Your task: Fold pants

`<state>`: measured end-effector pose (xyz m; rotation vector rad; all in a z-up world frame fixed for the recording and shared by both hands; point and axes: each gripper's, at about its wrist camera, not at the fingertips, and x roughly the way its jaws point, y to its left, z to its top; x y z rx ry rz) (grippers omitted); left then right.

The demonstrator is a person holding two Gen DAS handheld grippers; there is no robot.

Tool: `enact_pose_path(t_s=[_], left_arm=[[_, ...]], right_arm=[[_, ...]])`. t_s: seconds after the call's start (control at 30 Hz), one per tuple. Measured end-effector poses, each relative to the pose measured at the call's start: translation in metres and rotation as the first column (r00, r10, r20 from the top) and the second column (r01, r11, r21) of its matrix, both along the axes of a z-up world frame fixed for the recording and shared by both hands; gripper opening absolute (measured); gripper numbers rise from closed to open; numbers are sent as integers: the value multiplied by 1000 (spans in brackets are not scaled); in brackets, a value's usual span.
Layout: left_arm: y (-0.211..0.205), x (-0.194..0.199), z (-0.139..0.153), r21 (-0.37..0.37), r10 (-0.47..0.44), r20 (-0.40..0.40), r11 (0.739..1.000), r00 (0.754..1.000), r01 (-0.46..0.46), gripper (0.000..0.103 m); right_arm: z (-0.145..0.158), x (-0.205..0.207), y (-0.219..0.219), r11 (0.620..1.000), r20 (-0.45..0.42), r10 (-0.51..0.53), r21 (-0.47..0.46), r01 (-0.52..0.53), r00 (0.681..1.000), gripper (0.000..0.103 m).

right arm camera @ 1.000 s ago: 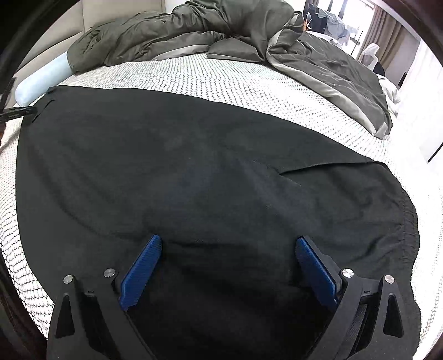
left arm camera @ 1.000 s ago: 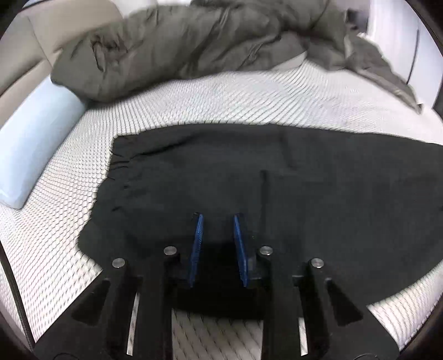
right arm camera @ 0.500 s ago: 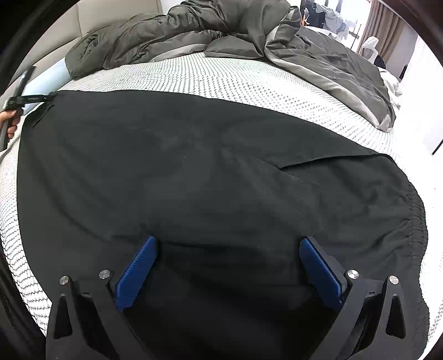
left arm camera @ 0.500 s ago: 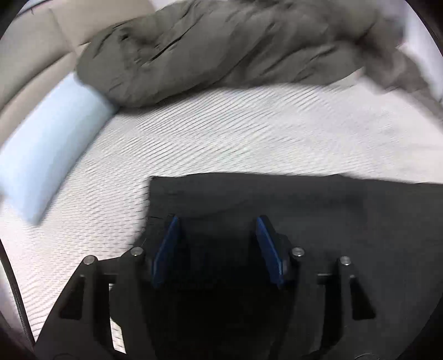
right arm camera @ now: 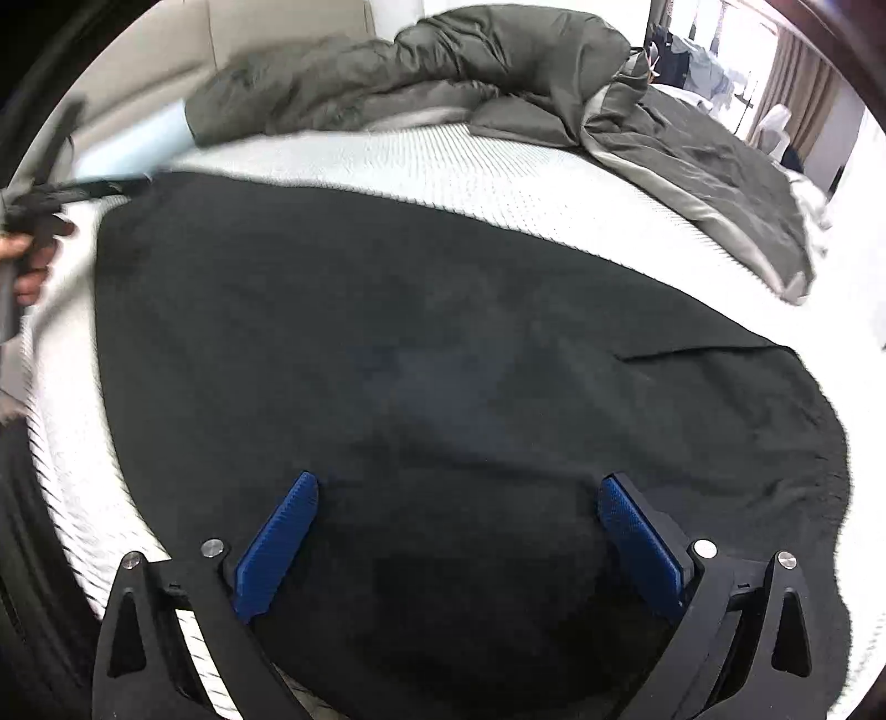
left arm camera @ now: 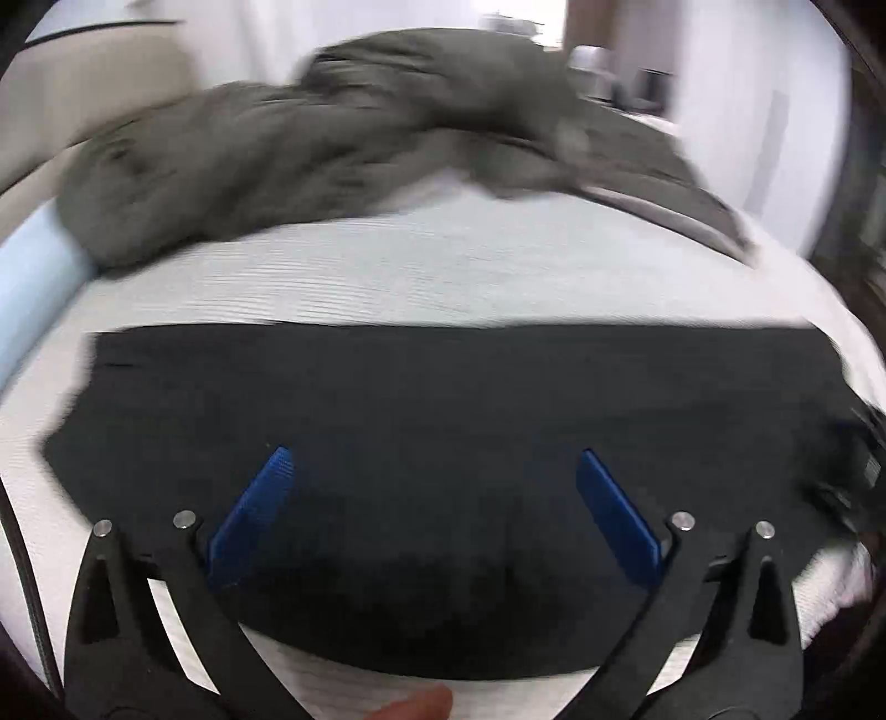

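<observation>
Black pants (left arm camera: pixel 443 410) lie flat across the white mattress (left arm camera: pixel 443 271); they also show in the right wrist view (right arm camera: pixel 421 343), with the gathered waistband at the right (right arm camera: pixel 825 459). My left gripper (left arm camera: pixel 434 459) is wide open and empty, above the pants near the leg end. My right gripper (right arm camera: pixel 459 487) is wide open and empty, low over the pants near the front edge. The left gripper also shows in the right wrist view (right arm camera: pixel 39 205), at the far left by the leg end, blurred.
A crumpled grey duvet (right arm camera: pixel 498 83) lies along the far side of the bed. A light blue pillow (left arm camera: pixel 33 271) sits at the left by the beige headboard (right arm camera: pixel 277 27). Curtains and clothes (right arm camera: pixel 698 50) stand at the far right.
My left gripper opened from nearly shut to wide, let go of the leg end, and swung fast; its view is blurred. My right gripper stayed open and shifted slightly.
</observation>
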<state>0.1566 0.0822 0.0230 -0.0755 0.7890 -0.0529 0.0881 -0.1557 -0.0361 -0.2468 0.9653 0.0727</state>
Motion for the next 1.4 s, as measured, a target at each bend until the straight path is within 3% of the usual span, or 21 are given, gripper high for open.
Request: enact_pose_path(t_s=[0.13,0.23,0.27,0.33,0.43,0.53,0.6,0.7,0.77,0.83,1.0,1.1,1.17,1.23,1.3,1.37,1.4], left_arm=[[-93,-5,-26,-100,-160,-48,983,986,154,102],[-154,-15,-38,-8,-220,-92,975,971,220,102],[-168,-17,-40,23,-230,-84,972,970,232,102],[-186,-19,-41,46,-227,-80,972,971,231,102],[-213,-19,-43,61,-259,-98,962,961,266,102],[-238,-17,-52,103,-238,-132,962,962,252,103],[-241,-17,-60,66,-248,-134,964,960,258,103],[-237,-28,-62,49,-270,-119,960,956,277,103],[-233,-30,-62,46,-274,-114,959,955,280,103],[-227,-25,-63,41,-278,-108,958,954,284,103],[-221,-26,-54,31,-261,-119,963,958,266,102],[-230,-32,-32,-27,-328,-53,945,943,327,102],[-244,-31,-28,-32,-373,-43,928,927,372,102],[-258,-26,-36,-13,-406,-68,914,911,406,102],[-266,-22,-52,20,-410,-120,910,904,415,102],[-263,-27,-56,16,-416,-96,908,904,420,102],[-260,-29,-56,17,-420,-94,906,903,423,102]], right_arm=[[-4,-18,-43,985,21,-172,16,172,985,102],[3,-40,-75,951,76,-305,-28,307,949,98],[7,-47,-82,949,81,-315,29,313,946,97],[11,-48,-79,947,100,-320,26,319,942,95],[16,-45,-58,971,109,-229,91,220,967,94],[5,-34,-39,986,72,-164,21,163,984,94],[-3,-33,-40,987,55,-151,-44,153,987,94],[3,-44,-76,968,69,-247,-26,249,967,93],[7,-56,-106,953,64,-300,51,297,952,65],[14,-66,-128,939,70,-332,122,323,941,46],[39,-92,-140,920,160,-361,219,324,919,51],[57,-103,-166,861,233,-496,256,440,836,57],[53,-110,-195,789,190,-597,314,528,780,57],[38,-108,-206,766,127,-616,328,553,778,57],[19,-99,-211,775,60,-598,294,559,799,57],[19,-102,-218,770,61,-599,318,553,799,43],[24,-108,-221,760,73,-611,331,559,788,27]])
